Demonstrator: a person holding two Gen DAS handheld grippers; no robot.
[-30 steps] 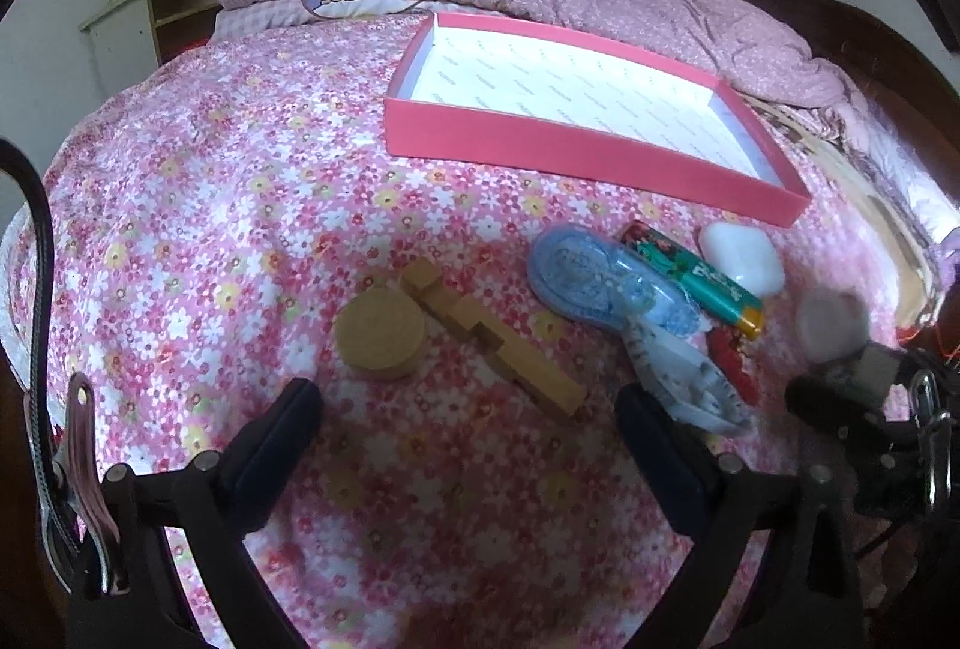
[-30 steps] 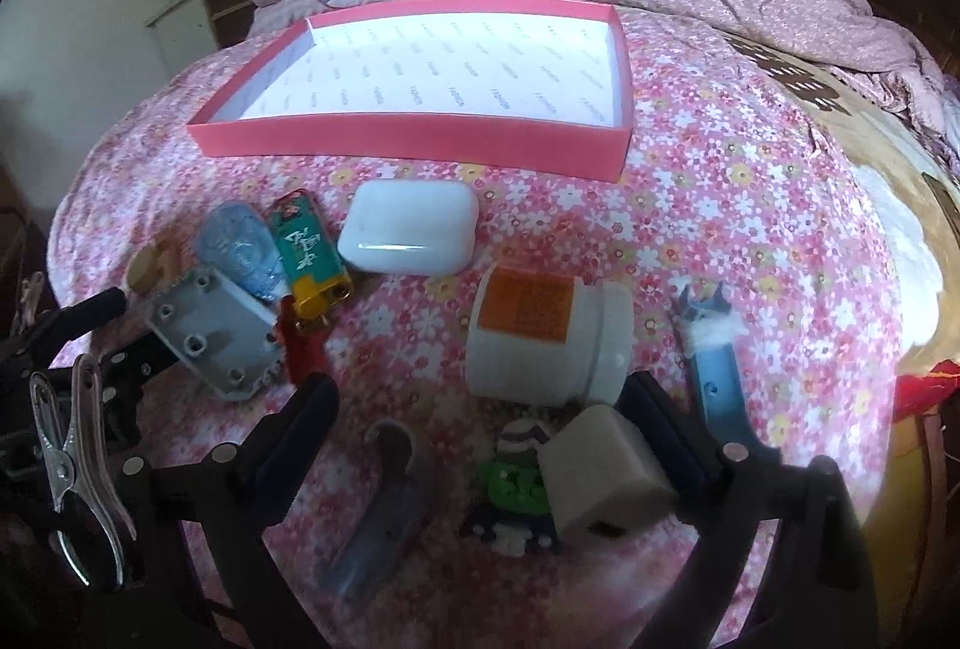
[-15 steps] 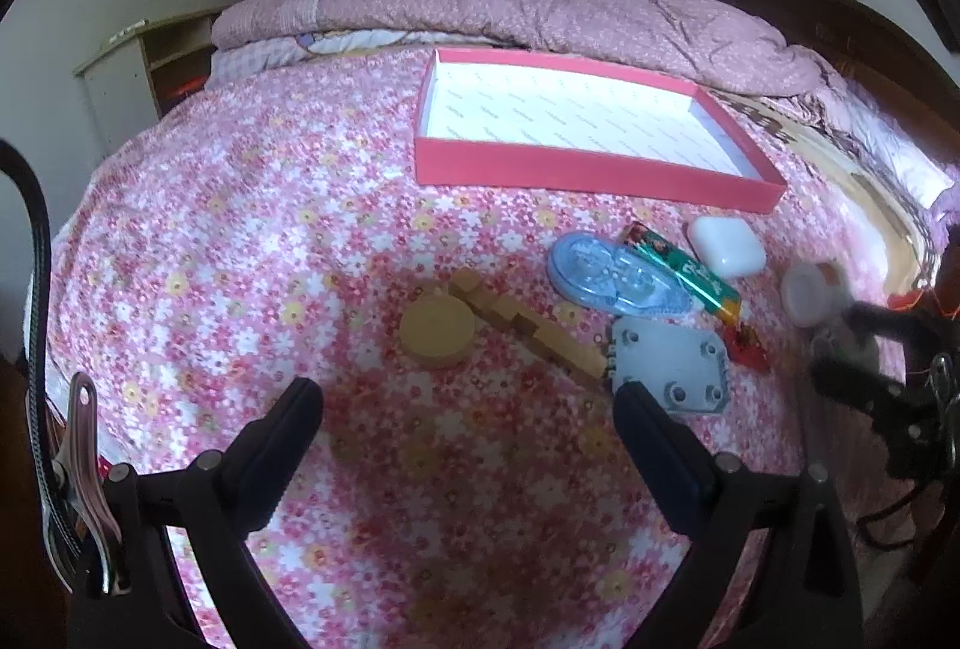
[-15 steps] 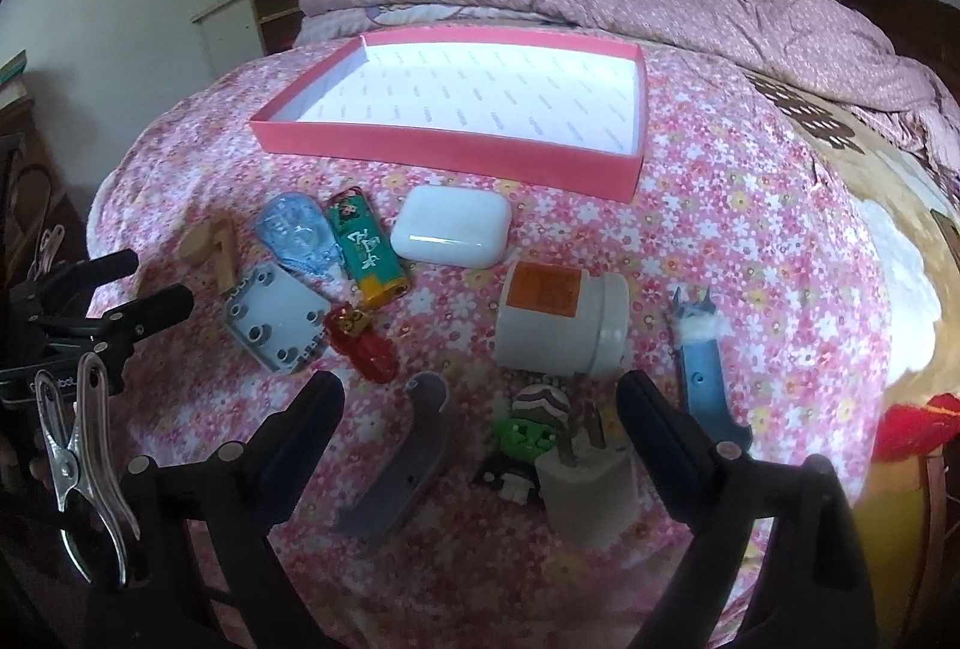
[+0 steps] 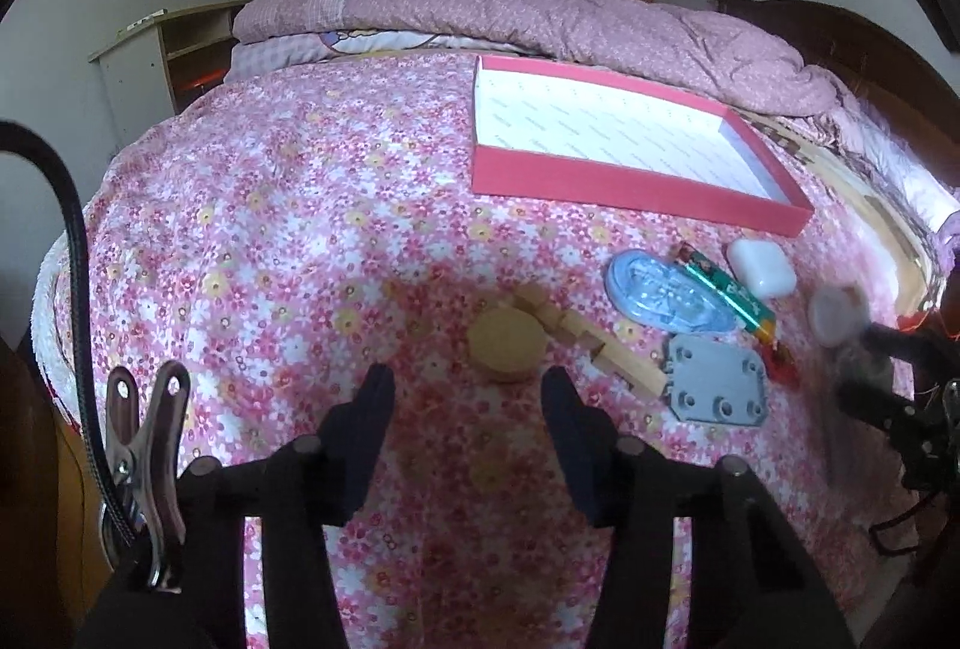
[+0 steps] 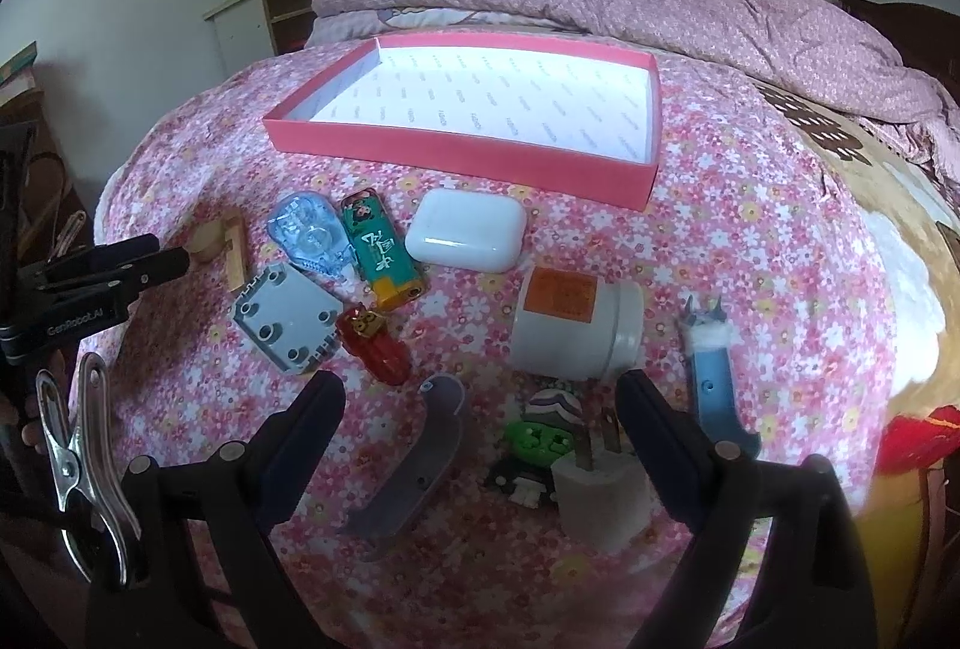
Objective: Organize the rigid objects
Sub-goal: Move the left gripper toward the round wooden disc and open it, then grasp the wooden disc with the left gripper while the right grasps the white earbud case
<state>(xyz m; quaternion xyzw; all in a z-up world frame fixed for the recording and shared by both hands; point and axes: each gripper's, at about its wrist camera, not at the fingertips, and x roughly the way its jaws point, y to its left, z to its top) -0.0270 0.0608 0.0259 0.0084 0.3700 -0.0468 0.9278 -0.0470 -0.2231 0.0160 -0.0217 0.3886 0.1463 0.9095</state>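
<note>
An empty pink tray (image 5: 636,184) (image 6: 456,150) lies on the flowered bedspread. My left gripper (image 5: 468,400) is open and empty, just short of a round wooden disc (image 5: 507,343) beside a wooden block (image 5: 600,349). My right gripper (image 6: 480,403) is open and empty above a grey curved piece (image 6: 420,463), a green toy (image 6: 540,439) and a white plug (image 6: 600,487). Between lie a grey plate (image 6: 288,319), a blue tape dispenser (image 6: 309,235), a green lighter (image 6: 378,247), a red toy (image 6: 375,349), a white case (image 6: 465,229), a white bottle (image 6: 576,325) and a blue figure (image 6: 714,373).
A folded purple quilt (image 5: 540,12) lies behind the tray. A bedside shelf (image 5: 162,60) stands at the left and a wooden headboard (image 5: 870,60) at the right. The left gripper (image 6: 120,265) shows at the left edge of the right wrist view.
Both grippers have pulled back and up from the objects. The left gripper let go of the grey plate, which now lies flat by the wooden block. The left jaws have narrowed somewhat.
</note>
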